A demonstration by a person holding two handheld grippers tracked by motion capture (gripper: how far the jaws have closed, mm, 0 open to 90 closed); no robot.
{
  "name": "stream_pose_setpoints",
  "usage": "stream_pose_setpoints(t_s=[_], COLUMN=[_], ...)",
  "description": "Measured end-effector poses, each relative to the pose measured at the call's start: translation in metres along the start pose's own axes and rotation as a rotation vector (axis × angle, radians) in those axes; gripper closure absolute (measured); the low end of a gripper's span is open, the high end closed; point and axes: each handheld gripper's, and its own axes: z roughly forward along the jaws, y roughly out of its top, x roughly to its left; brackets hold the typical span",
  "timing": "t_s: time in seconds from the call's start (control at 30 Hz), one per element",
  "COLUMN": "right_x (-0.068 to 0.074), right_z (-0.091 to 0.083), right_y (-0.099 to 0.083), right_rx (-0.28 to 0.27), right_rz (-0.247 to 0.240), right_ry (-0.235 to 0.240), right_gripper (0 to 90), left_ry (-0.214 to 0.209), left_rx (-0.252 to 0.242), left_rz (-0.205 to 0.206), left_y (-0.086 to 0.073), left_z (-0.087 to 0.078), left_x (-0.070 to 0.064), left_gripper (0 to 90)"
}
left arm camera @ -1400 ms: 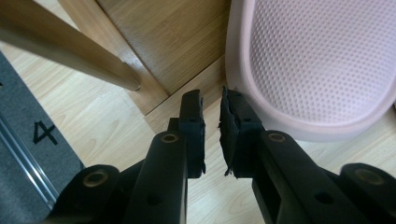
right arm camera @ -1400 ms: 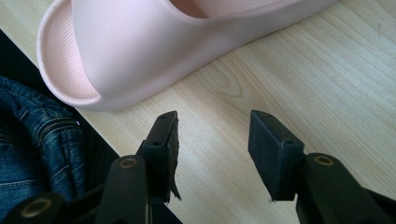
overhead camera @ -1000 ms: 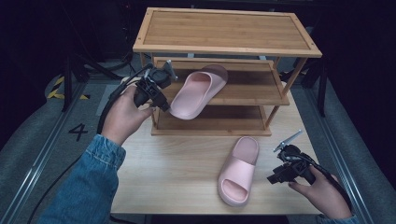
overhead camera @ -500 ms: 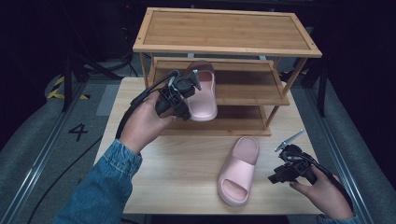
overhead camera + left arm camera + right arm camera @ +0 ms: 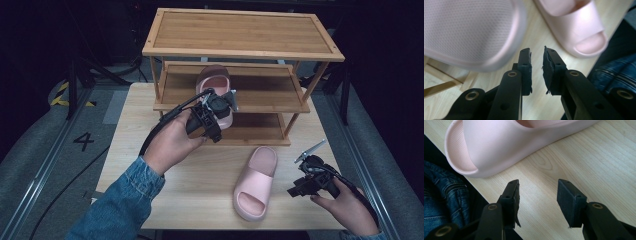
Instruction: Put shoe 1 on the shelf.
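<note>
My left gripper mid-frame, jaws slightly apart, empty; slipper parked on shelf. Right gripper apart beside second slipper, lower right.

Both pink slippers look like soft matt foam, the footbed finely dimpled. The rack is slatted wood with a warm satin finish; the surface is pale, smooth wood grain. The fingers are matt black plastic with worn rubbery pads. The sleeve is blue denim.
</note>
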Motion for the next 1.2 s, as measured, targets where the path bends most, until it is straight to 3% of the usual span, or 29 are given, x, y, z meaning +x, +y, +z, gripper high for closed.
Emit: stream_pose_setpoints(t_s=[0.03,0.17,0.4,0.57,0.63,0.77,0.83,0.97,1.1,1.2], right_x=[0.0,-0.001,0.0,-0.002,-0.002,-0.003,-0.003,-0.005,-0.005,-0.005], right_z=[0.0,0.001,0.003,0.002,0.002,0.001,0.001,0.002,0.002,0.002], right_y=[0.0,-0.001,0.0,0.0,-0.001,-0.002,-0.002,-0.003,-0.002,-0.002], right_rx=[0.0,0.007,0.01,0.01,0.007,0.006,0.004,0.004,0.003,0.005], right_rz=[-0.001,0.001,0.002,0.001,0.008,0.01,0.012,0.021,0.019,0.015], right_ry=[0.001,0.001,0.0,-0.001,-0.002,-0.003,0.001,0.005,0.006,0.001], right_gripper=[53.1,53.1,53.1,53.0,53.0,53.0,53.0,53.0,53.0,53.0], left_ry=[-0.002,0.062,0.073,0.126,0.127,0.148,0.144,0.093,0.095,0.079], left_rx=[-0.01,-0.01,-0.008,0.004,0.015,0.011,0.014,-0.001,-0.01,-0.044], left_rz=[-0.005,-0.026,-0.038,-0.04,-0.063,-0.062,-0.071,-0.07,-0.069,-0.054], left_y=[0.0,0.002,0.012,0.019,0.021,0.025,0.027,0.029,0.027,0.021], left_z=[0.0,0.0,0.004,0.007,0.008,0.009,0.01,0.01,0.008,0.001], left_x=[0.001,0.006,0.019,0.023,0.025,0.033,0.036,0.038,0.035,0.034], left_gripper=[77.8,78.5,78.4,77.9,77.7,76.5,76.0,74.3,70.1,67.9])
